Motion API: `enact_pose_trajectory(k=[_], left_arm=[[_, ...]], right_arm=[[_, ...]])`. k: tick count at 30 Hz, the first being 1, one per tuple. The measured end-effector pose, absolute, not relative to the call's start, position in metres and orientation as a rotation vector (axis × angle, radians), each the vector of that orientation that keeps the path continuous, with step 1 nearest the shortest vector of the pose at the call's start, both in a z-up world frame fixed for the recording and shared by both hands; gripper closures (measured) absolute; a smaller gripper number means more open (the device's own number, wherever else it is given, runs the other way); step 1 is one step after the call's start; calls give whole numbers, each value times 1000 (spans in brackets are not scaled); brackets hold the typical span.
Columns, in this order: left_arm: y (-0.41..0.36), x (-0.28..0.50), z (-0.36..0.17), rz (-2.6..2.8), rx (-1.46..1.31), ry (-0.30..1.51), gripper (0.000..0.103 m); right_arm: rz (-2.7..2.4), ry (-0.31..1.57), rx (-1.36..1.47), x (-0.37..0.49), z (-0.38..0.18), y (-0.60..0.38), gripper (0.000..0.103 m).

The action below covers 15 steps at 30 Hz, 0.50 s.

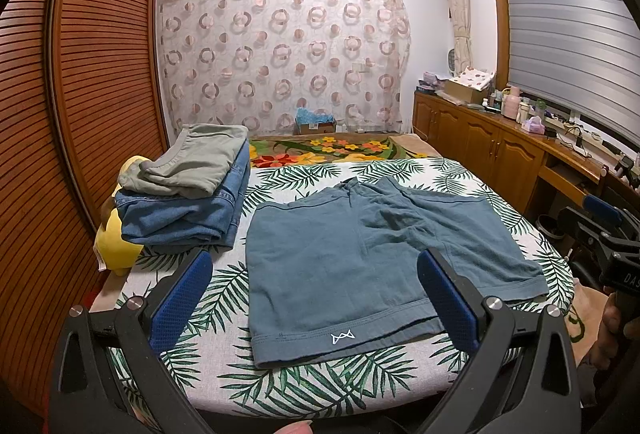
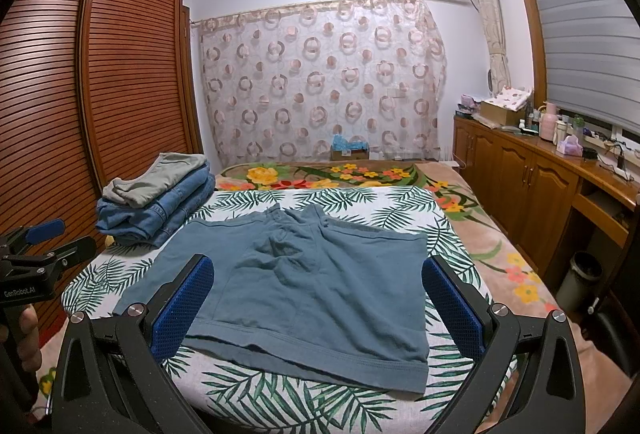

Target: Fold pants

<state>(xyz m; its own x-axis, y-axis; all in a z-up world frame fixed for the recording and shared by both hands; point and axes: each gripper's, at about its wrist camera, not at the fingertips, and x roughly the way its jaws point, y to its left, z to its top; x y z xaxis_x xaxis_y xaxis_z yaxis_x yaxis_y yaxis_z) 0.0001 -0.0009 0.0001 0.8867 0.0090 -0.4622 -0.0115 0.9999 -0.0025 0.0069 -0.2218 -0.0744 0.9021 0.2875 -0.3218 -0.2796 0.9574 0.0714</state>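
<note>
A pair of teal-blue shorts (image 1: 360, 254) lies spread flat on the leaf-print cloth (image 1: 208, 314), leg hems toward me, waistband at the far end. The same shorts (image 2: 304, 282) fill the middle of the right wrist view. My left gripper (image 1: 316, 298) hovers open above the near hem of the left leg, blue pads wide apart, nothing between them. My right gripper (image 2: 318, 306) is open too, over the near hem of the right leg, empty. Each gripper shows at the edge of the other's view: the right gripper (image 1: 600, 234) and the left gripper (image 2: 44, 246).
A stack of folded clothes (image 1: 188, 189), grey on top of denim, sits at the far left of the cloth (image 2: 280, 394), with a yellow plush toy (image 1: 116, 246) beside it. A slatted wardrobe (image 1: 80, 93) stands left. Wooden cabinets (image 2: 532, 177) and a bin (image 2: 580, 274) stand right.
</note>
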Motion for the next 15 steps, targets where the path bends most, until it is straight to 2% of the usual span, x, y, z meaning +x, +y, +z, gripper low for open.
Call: enact_pose_trajectory(k=[15], left_arm=[[1, 1, -6, 9, -4, 478, 0]], right_arm=[[297, 336, 27, 6, -73, -222, 0]])
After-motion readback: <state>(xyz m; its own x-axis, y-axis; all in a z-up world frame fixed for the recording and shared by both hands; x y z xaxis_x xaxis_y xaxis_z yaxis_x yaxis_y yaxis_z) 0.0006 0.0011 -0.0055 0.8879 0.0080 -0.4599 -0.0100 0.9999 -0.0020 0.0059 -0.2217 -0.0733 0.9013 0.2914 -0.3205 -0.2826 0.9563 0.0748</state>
